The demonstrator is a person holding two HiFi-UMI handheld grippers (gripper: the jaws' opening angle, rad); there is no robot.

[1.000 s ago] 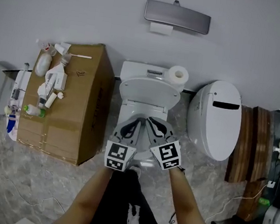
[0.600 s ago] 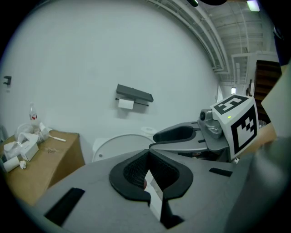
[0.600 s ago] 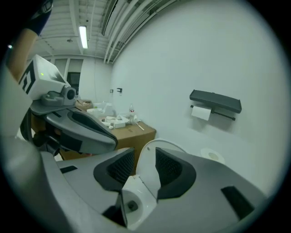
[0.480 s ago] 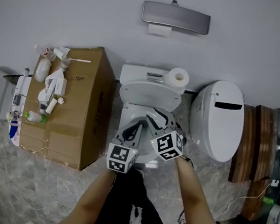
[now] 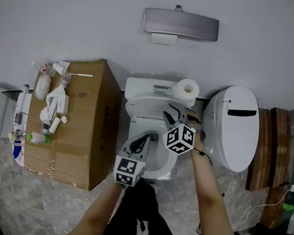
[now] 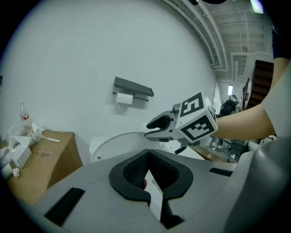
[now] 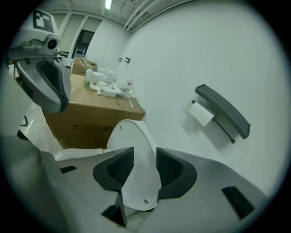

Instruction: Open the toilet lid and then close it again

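toilet lid [image 7: 132,141] stood raised at frame centre, its edge between the pads of right tongs [image 5: 172,115] | right tongs released, jaws just opened wider | left tongs [image 5: 145,141] clenched, empty, lower centre | lid's base hidden behind tongs

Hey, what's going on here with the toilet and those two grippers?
A person stands over a toilet with a hand-held gripper in each hand. The toilet lid is raised. The right hand-held gripper is at the lid's rim. Its jaws have just been opening, and the rim stands between them, apparently not yet clamped. The left hand-held gripper is shut and empty, hovering over the bowl.
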